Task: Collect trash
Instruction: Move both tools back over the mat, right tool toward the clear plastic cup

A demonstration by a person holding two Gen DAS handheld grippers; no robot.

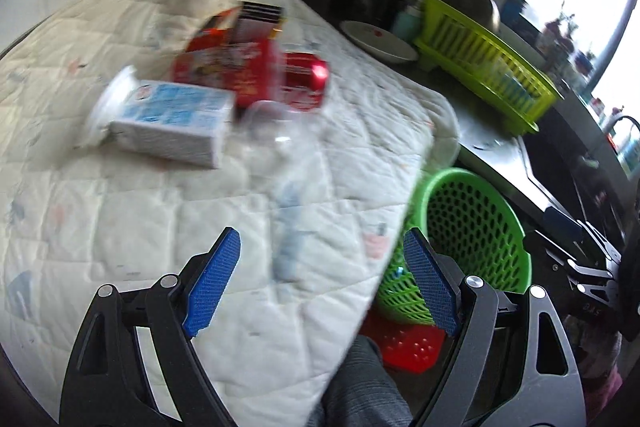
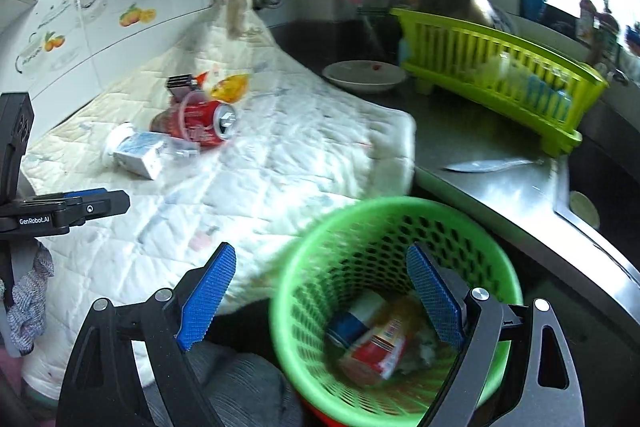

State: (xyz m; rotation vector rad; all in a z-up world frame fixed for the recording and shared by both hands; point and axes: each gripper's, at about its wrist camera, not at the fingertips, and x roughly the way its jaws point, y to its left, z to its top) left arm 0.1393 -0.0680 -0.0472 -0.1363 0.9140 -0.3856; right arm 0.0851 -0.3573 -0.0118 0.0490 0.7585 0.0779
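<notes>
On the bench (image 2: 500,187), a quilted white cloth (image 2: 280,179) carries the trash not yet collected: a red drink can (image 2: 200,125) lying on its side, a small white-and-blue carton (image 2: 140,153) just beside it, a clear plastic cup (image 1: 276,131) touching both, and a red and yellow snack wrapper (image 2: 228,85) with a dark striped packet (image 2: 182,85) behind the can. Below the bench edge stands the green perforated basket (image 2: 320,235), which already holds several items, among them a red, white and blue container (image 2: 372,339) and some pale crumpled material; part of the task therefore appears done, and roughly five pieces are judged to remain on the cloth.

The left gripper (image 1: 320,283) hangs above the near part of the cloth, well short of the trash pile. Its blue-padded fingers (image 1: 212,283) stand wide apart, with nothing between them and nothing touched. The right gripper (image 2: 320,295) is poised over the basket mouth, fingers (image 2: 206,299) likewise wide apart and empty; the items seen between them lie at the bottom of the basket, not in the grip. A lime dish rack (image 2: 500,75) and a white plate (image 2: 362,75) sit further along the bench, apart from the task.
</notes>
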